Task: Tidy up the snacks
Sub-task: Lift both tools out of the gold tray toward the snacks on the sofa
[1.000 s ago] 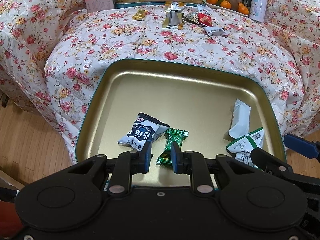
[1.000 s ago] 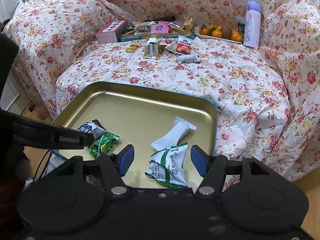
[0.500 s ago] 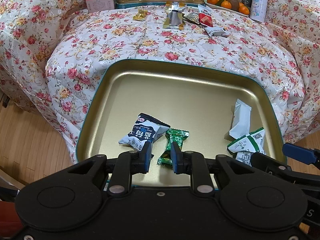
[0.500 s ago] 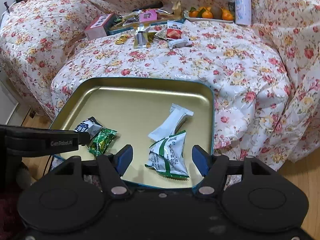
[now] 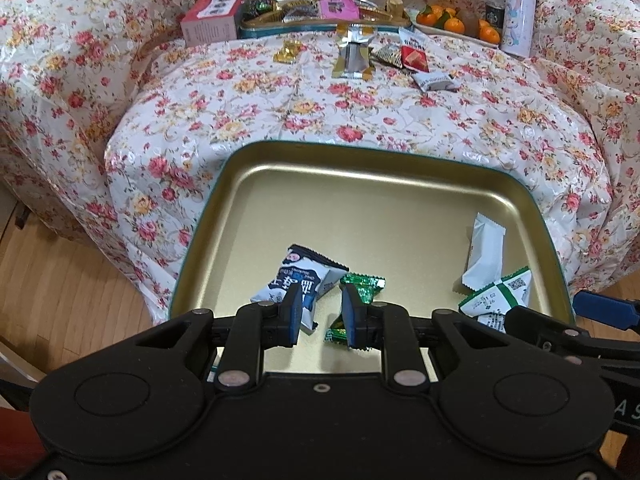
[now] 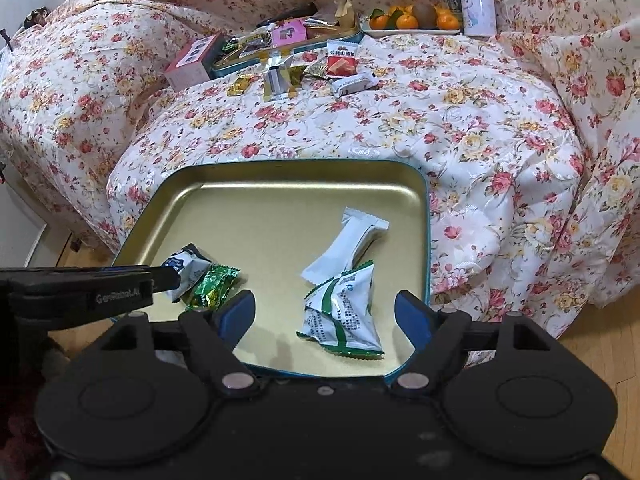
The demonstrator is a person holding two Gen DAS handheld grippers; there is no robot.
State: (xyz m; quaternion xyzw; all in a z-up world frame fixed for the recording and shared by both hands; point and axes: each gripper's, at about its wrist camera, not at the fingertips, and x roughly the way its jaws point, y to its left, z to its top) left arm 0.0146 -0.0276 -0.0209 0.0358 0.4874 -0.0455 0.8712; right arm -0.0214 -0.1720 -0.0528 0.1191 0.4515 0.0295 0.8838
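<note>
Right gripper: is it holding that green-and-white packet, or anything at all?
Nothing is held. The right gripper has just been opening; its pads stand clear on either side of the green-and-white packet, which lies loose in the gold tray.

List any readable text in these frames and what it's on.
"GenRobot.AI", soft but legible: side of the left tool's arm.
"2024.11.02" over "26", roughly: green-and-white packet.
"A S", cut off: right tool's body.
Chinese characters, not legible to me: dark-blue packet, red packet.
QR code on the green-and-white packet, pink box: too small.
</note>
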